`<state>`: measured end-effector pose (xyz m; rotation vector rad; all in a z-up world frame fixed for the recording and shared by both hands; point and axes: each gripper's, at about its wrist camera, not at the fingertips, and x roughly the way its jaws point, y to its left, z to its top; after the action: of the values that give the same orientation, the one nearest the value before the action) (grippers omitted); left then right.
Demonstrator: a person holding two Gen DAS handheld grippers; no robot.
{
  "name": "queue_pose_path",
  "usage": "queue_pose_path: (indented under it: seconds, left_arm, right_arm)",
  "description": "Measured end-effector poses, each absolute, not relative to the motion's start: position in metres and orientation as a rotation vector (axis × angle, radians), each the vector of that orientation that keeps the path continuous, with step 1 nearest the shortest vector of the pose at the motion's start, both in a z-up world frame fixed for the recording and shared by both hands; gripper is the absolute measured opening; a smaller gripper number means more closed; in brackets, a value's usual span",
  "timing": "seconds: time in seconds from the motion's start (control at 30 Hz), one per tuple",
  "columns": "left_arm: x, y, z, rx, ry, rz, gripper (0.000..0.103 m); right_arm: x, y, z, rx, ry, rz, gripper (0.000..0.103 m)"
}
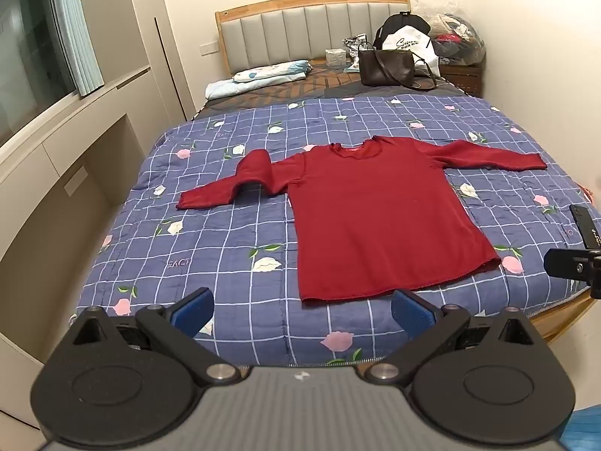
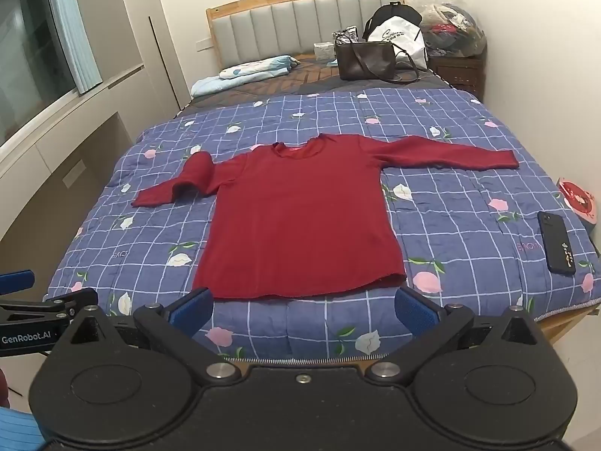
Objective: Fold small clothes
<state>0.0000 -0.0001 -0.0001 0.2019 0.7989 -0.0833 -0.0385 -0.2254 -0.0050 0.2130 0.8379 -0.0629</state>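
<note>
I am holding my left gripper (image 1: 302, 310) at the bottom of the left wrist view with its blue pads spread wide and nothing between them; the red shirt (image 1: 379, 214) is lying flat in the middle of the frame, above the gripper, its hem just beyond the pads and leaning toward the right one. My right gripper (image 2: 304, 308) is sitting likewise at the bottom of the right wrist view, jaws wide apart and empty; the shirt's hem is running across the gap just above the pads, not touching them. The shirt is resting on a blue checked quilt (image 2: 450, 203) with flowers, collar toward the top of the frame; one sleeve is stretching straight out to the upper right, the other is bending and bunching at center left. A dark phone (image 2: 556, 242) is lying on the quilt at the right edge, well apart from the shirt; a brown handbag (image 2: 364, 60) is standing at the upper center near the headboard (image 2: 300, 15).
</note>
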Motion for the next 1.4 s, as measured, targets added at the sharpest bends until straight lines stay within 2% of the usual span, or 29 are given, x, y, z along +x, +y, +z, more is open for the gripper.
queue_pose_path:
  seconds: [1.4]
  left_arm:
    - [0.001,0.001,-0.002,0.208,0.808,-0.076,0.103]
  right_arm:
    - [-0.038,-0.242,-0.015,0.224,0.851,-0.061,0.103]
